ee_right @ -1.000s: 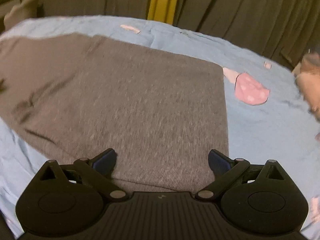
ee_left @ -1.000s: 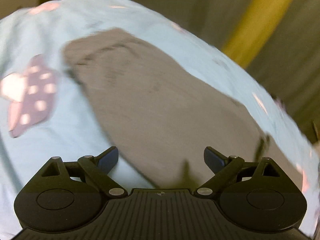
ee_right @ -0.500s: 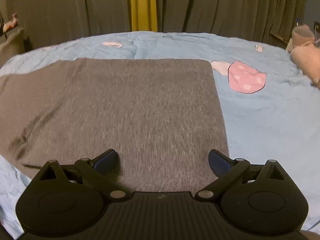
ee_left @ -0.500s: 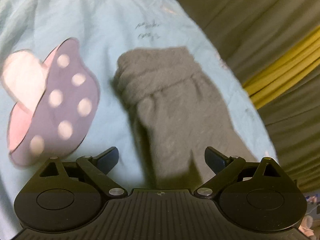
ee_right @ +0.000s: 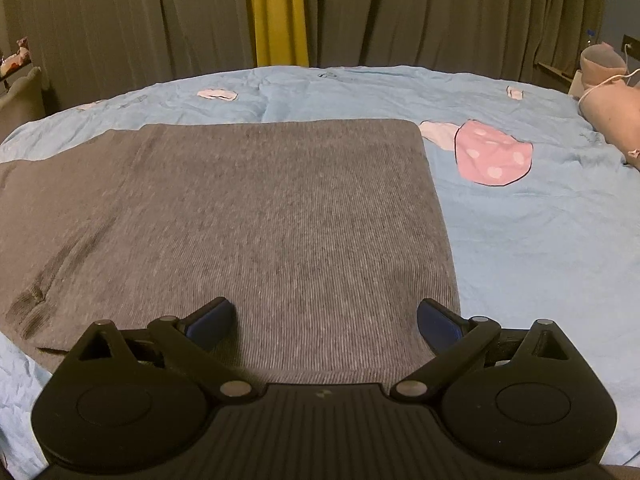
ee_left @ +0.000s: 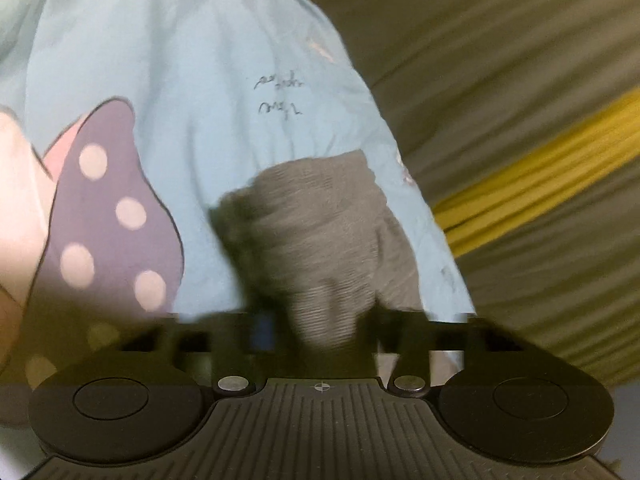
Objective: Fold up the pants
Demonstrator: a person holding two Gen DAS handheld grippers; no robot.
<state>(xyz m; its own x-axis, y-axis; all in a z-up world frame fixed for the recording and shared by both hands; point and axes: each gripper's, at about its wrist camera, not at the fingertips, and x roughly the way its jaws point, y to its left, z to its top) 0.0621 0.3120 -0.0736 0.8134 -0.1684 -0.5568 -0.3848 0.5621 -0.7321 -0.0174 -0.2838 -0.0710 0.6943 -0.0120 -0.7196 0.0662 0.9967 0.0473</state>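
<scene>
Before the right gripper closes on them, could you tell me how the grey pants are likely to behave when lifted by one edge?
The grey pants look like thin ribbed knit lying flat on the blue sheet, so they will probably drape limply. The cuff end already bunches at the left gripper, suggesting it crumples easily. The knit texture likely grips rather than slips.

The left wrist camera is looking steeply down from close in at the bunched grey pants (ee_left: pixel 320 232) and the light blue bedsheet (ee_left: pixel 192 80), its frame tilting and blurring. The right wrist camera is looking level and far across the flat pants (ee_right: pixel 256 216) toward the curtains (ee_right: pixel 440 12). Both views are sharing pants, sheet and the yellow curtain strip (ee_right: pixel 276 12).
</scene>
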